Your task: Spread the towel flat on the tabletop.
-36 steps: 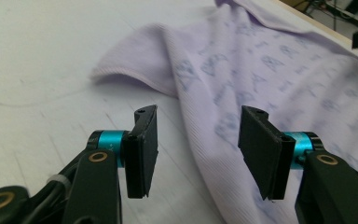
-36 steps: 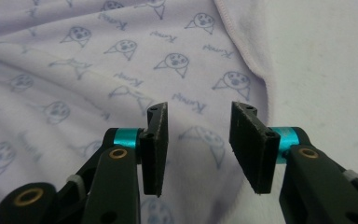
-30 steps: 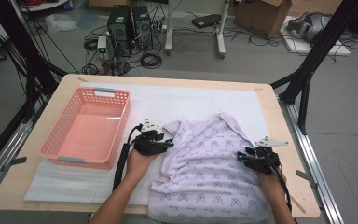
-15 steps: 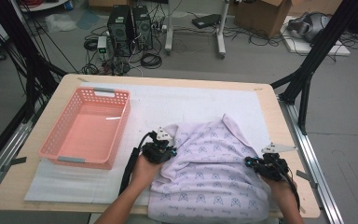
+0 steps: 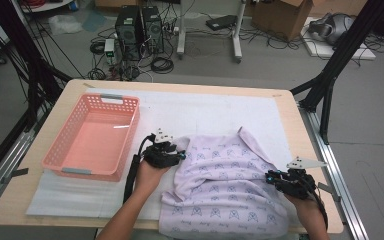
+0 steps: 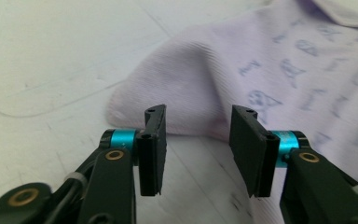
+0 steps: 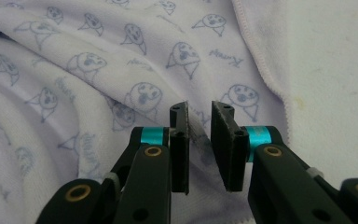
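Note:
A lilac towel [image 5: 225,185] printed with small cat faces lies spread on the near right of the table, its near edge hanging over the front. My left gripper [image 5: 181,155] is at the towel's left corner. In the left gripper view its jaws [image 6: 196,135] stand apart, having just been opening, and the corner [image 6: 191,88] lies on the mat just beyond them, not held. My right gripper [image 5: 272,176] is at the towel's right edge. Its jaws [image 7: 200,135] show a narrow gap over the cloth [image 7: 121,70]; they have just been opening and pinch nothing.
A pink plastic basket [image 5: 130,140] stands empty at the left on the white mat [image 5: 205,110]. The wooden table's right edge [image 5: 300,125] runs close to my right hand. Cables, computer towers and a cardboard box sit on the floor beyond.
My right hand has moved right and toward the near edge, and the towel's right side now lies flatter and wider. My left hand pushed in at the corner and drew back.

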